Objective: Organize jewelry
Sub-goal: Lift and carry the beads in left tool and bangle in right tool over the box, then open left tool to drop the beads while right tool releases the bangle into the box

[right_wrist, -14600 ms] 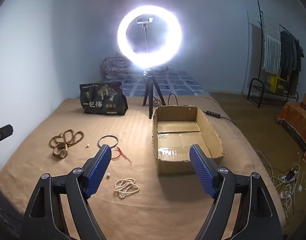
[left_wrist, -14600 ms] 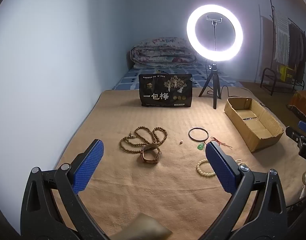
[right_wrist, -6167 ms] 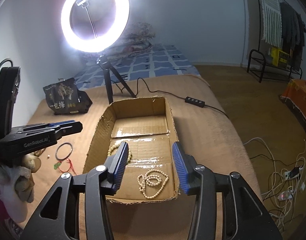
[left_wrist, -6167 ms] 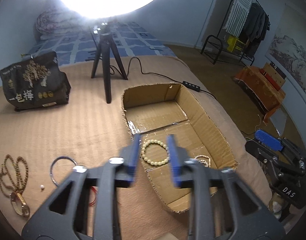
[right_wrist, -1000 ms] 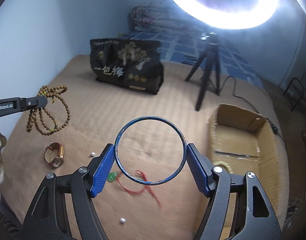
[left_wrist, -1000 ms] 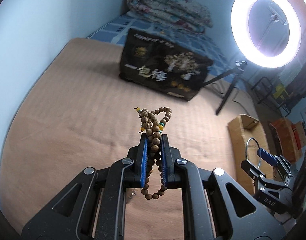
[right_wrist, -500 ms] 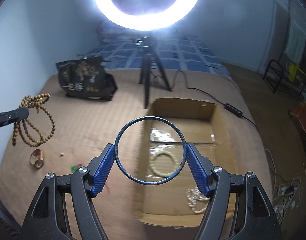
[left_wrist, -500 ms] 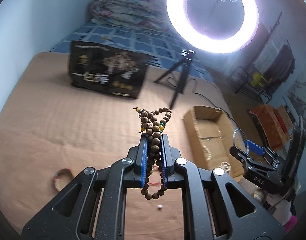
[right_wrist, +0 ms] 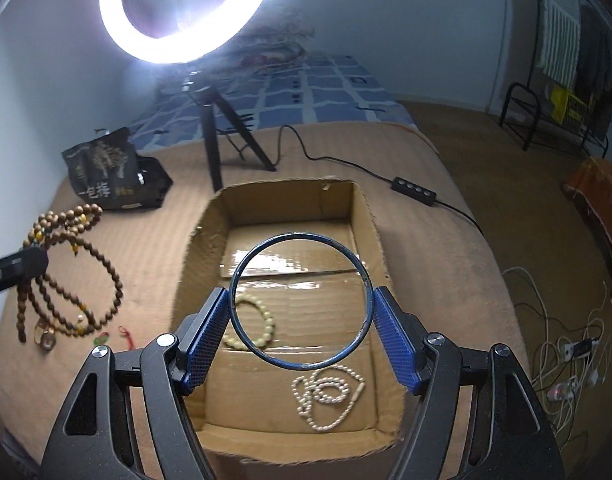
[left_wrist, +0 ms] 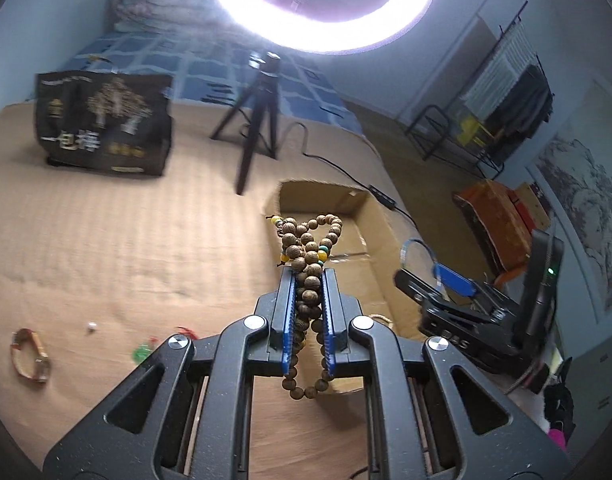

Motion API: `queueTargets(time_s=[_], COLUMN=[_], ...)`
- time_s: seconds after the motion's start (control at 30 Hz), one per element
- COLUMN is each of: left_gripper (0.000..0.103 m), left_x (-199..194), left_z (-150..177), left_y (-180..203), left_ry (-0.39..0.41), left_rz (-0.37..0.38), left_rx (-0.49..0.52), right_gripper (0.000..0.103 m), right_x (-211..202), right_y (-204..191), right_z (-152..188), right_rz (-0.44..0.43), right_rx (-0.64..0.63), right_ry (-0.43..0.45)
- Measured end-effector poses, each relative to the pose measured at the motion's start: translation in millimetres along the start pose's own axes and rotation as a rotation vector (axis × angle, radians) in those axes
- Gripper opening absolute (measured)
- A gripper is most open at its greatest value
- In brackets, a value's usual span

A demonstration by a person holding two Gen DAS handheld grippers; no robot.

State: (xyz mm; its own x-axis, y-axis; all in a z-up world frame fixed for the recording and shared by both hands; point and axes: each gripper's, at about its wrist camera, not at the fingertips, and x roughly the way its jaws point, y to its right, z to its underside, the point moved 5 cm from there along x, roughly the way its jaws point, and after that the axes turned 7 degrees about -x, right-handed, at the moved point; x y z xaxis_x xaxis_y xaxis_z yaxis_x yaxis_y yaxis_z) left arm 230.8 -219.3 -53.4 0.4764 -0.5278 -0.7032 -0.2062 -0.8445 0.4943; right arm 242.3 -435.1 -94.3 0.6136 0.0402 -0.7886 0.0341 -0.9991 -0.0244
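Bangle [right_wrist: 302, 300] between right tool [right_wrist: 302, 334] fingers — above box [right_wrist: 369, 216].

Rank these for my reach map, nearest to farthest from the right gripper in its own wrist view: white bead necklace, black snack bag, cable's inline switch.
1. White bead necklace, in the cardboard box just below the right gripper.
2. Cable's inline switch, beyond the box, right.
3. Black snack bag, far left; close to the switch's range.
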Motion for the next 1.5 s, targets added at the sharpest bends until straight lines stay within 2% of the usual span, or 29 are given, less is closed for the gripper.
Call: queueTargets(time_s=[0.3, 0.53, 0.87, 1.2, 1.43, 1.47, 1.5], left_gripper=[0.010, 0.010, 0.010, 0.010, 0.010, 0.011, 0.017], left_x=[33, 53, 76, 102, 103, 103, 102], left_z=[11, 21, 12, -1, -5, -6, -6], left_y=[26, 32, 32, 26, 24, 24, 24], left_ry=[-0.062, -0.095, -0.069, -0.041, -0.016, -0.011, -0.010], left_rz=[0.049, 0.054, 0.006, -0.048, -0.066, -0.071, -0.073], left_rx=[-0.004, 0.003, 0.036, 0.037, 0.058, 0.061, 0.064], right_gripper=[0.072, 0.072, 0.072, 0.072, 0.072, 0.072, 0.072], right_x=[18, 29, 35, 32, 32, 32, 31], right_y=[14, 22, 33, 28, 25, 25, 24], right_z=[1, 1, 4, 14, 23, 24, 24], right_rz=[-0.016, -0.026, -0.034, -0.059, -0.073, -0.079, -0.085], right_rx=[0.026, 0.052, 0.063, 0.012, -0.022, -0.023, -0.023], right_ry=[-0.012, -0.012, -0.019, -0.042, -0.061, -0.061, -0.059])
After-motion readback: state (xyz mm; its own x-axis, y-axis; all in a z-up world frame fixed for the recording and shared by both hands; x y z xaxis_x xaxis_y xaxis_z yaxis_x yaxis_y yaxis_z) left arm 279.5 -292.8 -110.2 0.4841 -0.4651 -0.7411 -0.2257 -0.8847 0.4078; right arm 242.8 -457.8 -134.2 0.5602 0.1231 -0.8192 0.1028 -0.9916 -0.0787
